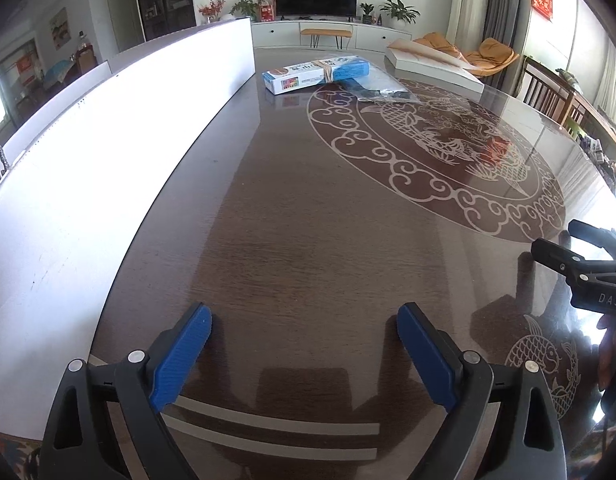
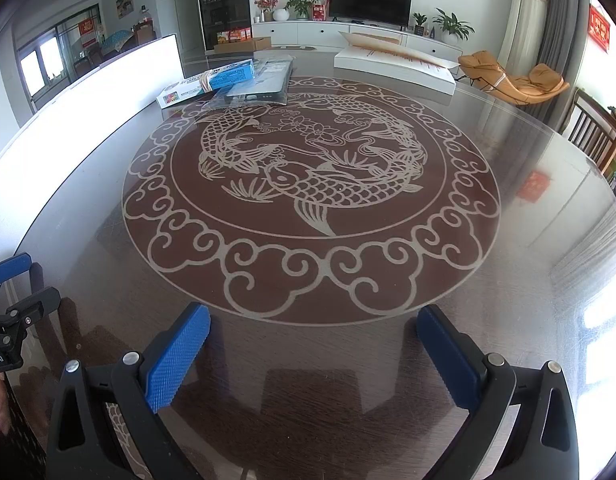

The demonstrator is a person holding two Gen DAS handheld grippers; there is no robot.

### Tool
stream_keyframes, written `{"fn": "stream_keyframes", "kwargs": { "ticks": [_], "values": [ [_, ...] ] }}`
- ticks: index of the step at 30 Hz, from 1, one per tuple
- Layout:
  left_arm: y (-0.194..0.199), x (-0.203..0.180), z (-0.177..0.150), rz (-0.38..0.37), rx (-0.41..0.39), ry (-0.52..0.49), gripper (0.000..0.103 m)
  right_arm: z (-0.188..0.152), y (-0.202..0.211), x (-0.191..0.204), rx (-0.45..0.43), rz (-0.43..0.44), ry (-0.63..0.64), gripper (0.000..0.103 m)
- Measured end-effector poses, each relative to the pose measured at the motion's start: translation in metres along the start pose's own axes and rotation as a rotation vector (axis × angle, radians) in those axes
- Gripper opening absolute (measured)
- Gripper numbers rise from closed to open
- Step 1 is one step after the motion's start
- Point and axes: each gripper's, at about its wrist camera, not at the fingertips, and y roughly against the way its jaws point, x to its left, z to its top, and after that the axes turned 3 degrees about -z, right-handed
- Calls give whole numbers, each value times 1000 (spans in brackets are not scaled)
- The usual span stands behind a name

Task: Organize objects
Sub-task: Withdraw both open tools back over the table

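A blue and white carton bound with a rubber band lies at the far side of the dark glass-topped table. A clear plastic packet with a dark item lies against it. Both show in the right wrist view, the carton left of the packet. My left gripper is open and empty, low over the near table edge. My right gripper is open and empty, over the near rim of the fish pattern. Each gripper shows at the edge of the other's view.
A long white board stands along the table's left side. A flat white box with an open lid lies at the far right. A wooden chair stands at the right. A TV cabinet is beyond the table.
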Motion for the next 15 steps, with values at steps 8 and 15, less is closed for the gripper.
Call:
{"fn": "stream_keyframes", "kwargs": {
  "ticks": [8,15],
  "values": [
    [-7,24,8,39,-38,53,103,32,-21,-2,48,33,46,103],
    [-6,23,7,38,-45,53,103,152,-81,16,34,102,31,103]
  ]
}}
